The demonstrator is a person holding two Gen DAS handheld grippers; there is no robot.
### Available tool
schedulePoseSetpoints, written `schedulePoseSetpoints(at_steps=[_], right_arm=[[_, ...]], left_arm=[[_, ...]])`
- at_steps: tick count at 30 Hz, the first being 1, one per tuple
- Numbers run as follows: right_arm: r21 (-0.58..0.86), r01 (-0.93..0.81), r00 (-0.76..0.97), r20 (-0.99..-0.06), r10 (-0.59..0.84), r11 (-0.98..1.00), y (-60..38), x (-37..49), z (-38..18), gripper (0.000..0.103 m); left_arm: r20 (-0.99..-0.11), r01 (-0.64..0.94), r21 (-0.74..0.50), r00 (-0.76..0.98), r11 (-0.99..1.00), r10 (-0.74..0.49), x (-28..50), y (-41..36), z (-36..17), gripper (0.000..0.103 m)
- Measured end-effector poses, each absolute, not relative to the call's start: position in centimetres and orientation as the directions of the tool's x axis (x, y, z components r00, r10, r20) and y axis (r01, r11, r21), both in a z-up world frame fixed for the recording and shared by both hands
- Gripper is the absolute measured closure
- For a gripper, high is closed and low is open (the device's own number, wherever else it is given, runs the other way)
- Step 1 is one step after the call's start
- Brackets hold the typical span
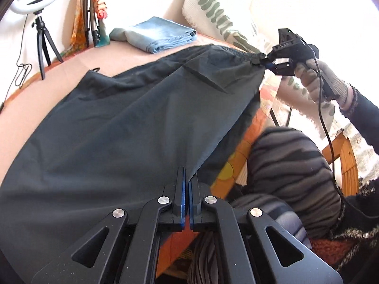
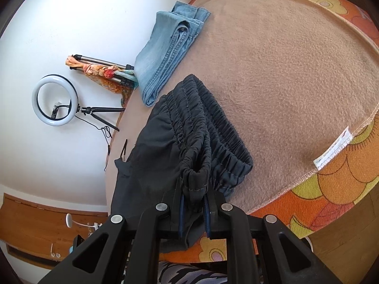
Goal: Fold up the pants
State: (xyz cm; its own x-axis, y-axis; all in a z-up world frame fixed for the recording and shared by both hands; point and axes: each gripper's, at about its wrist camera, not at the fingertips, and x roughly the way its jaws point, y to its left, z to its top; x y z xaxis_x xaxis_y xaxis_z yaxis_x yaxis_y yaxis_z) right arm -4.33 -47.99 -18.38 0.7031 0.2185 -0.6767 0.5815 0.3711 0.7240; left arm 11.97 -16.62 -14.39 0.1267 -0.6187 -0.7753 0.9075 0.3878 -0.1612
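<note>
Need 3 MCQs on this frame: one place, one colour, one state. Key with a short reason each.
1. Where do the folded jeans lie?
A. on the beige blanket, beyond the black pants
B. on the floor
C. in a gripper

2. What colour is the ring light?
A. red
B. white
C. green

3. What does the right gripper hold?
A. nothing
B. the jeans
C. the pants' elastic waistband

Key: 1 A, the jeans rest flat on the blanket past the pants. 2 B, its ring shows white. 3 C, the gathered waistband sits pinched between its pads.
</note>
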Motion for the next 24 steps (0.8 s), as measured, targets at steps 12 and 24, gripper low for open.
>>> schedulePoseSetpoints(at_steps=[12,24], right_arm=[[0.629,0.607,0.664,-0.737,0.125,0.485,-47.5,-5.4,-19.2,0.053],[0.656,0.614,0.691,-0.716,0.103,0.439,-47.3,-4.4,-20.9,0.074]], left_arm=[[-0.819,0.923,-0.158,0.077,0.352,-0.569,11.5,-17.0,-16.6,0.097],[-0.689,0.83,-0.223,0.237,0.511,-0.685,11.2,-11.0,-12.3,0.061]])
